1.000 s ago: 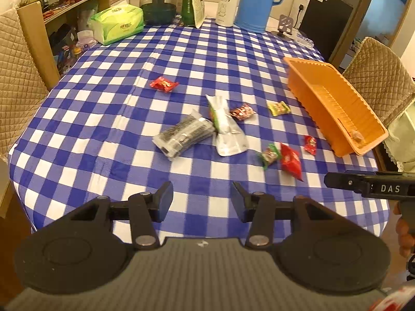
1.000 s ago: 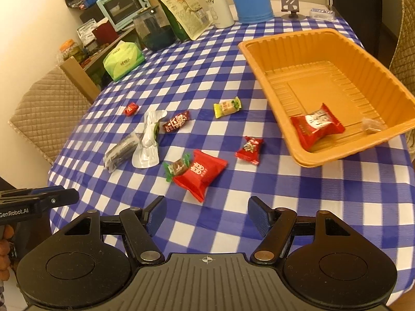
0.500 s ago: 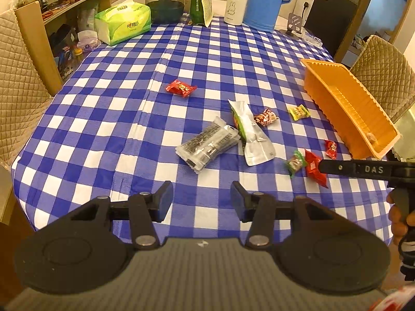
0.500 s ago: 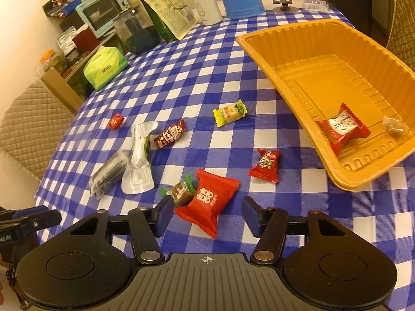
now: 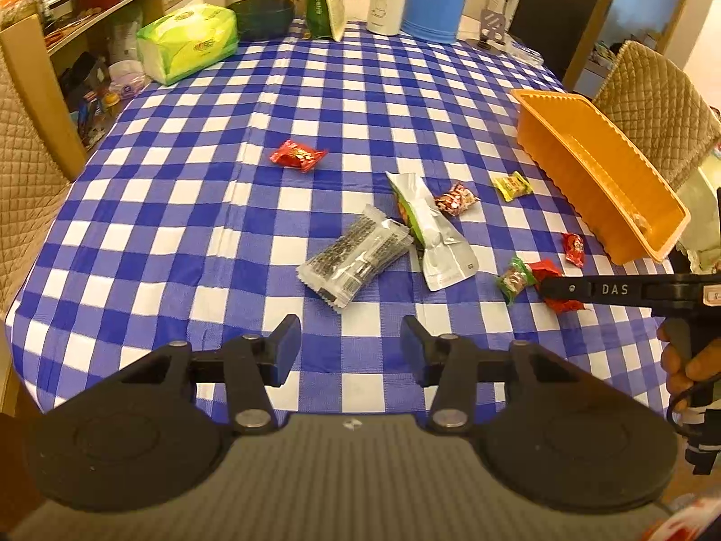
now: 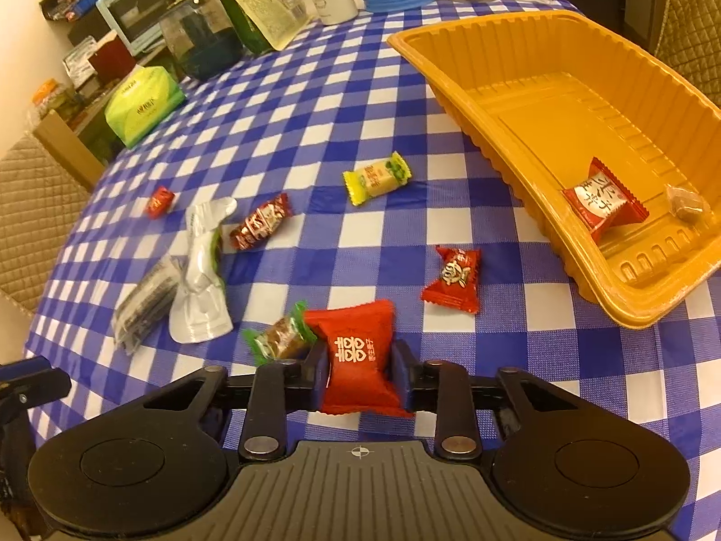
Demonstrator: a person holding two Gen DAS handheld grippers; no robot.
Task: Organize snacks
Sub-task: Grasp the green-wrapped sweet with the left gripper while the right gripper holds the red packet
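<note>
On the blue-and-white checked worktop (image 6: 315, 144), going left to right in the right wrist view: a small red candy (image 6: 160, 201), a clear packet of dark snack (image 6: 144, 304) touching a silver-and-green pouch (image 6: 203, 270), a dark red candy (image 6: 260, 228), a yellow-green candy (image 6: 377, 176) and a green-ended candy (image 6: 281, 339). The left gripper (image 5: 350, 348) hangs spread and empty above the cloth. The right gripper (image 6: 358, 376) is closing on the red pillow packet (image 6: 356, 351) (both pads already touch its sides). A red candy (image 6: 454, 278) lies beside the orange tray (image 6: 455, 67), which holds a red-and-white packet (image 6: 601, 200) and a brown sweet (image 6: 685, 206).
</note>
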